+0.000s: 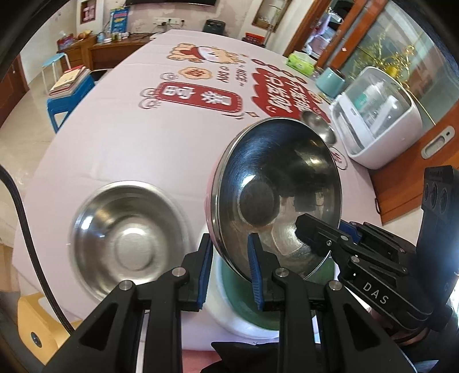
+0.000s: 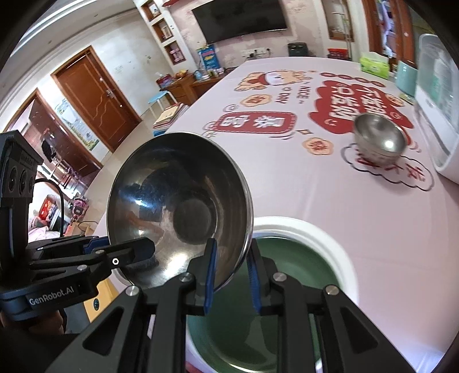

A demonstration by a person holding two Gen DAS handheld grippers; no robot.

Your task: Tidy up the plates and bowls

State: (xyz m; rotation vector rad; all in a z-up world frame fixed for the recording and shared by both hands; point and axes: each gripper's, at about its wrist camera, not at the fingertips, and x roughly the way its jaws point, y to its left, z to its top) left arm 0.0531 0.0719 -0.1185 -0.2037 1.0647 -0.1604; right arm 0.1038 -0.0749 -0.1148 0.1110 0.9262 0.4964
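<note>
Both the left gripper (image 1: 229,269) and right gripper (image 2: 233,272) clamp one steel bowl's (image 1: 275,183) rim, held tilted above the green plate (image 2: 289,264). Two steel bowls (image 1: 129,241) (image 2: 378,134) on the table (image 2: 315,195) remain unstacked.

Wall TV (image 2: 239,18), brown wood doors (image 2: 96,96), blue stool (image 1: 67,99), glossy tile floor (image 1: 21,126)

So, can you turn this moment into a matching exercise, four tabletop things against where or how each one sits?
Things:
1. gripped steel bowl
2. white dish with green inside
3. small steel bowl
4. tissue box

Places or states:
A. next to the white appliance
B. farthest away, green
C. lifted and tilted
D. lying flat, nearest the cameras

Pairs: 1-C, 2-D, 3-A, 4-B
</note>
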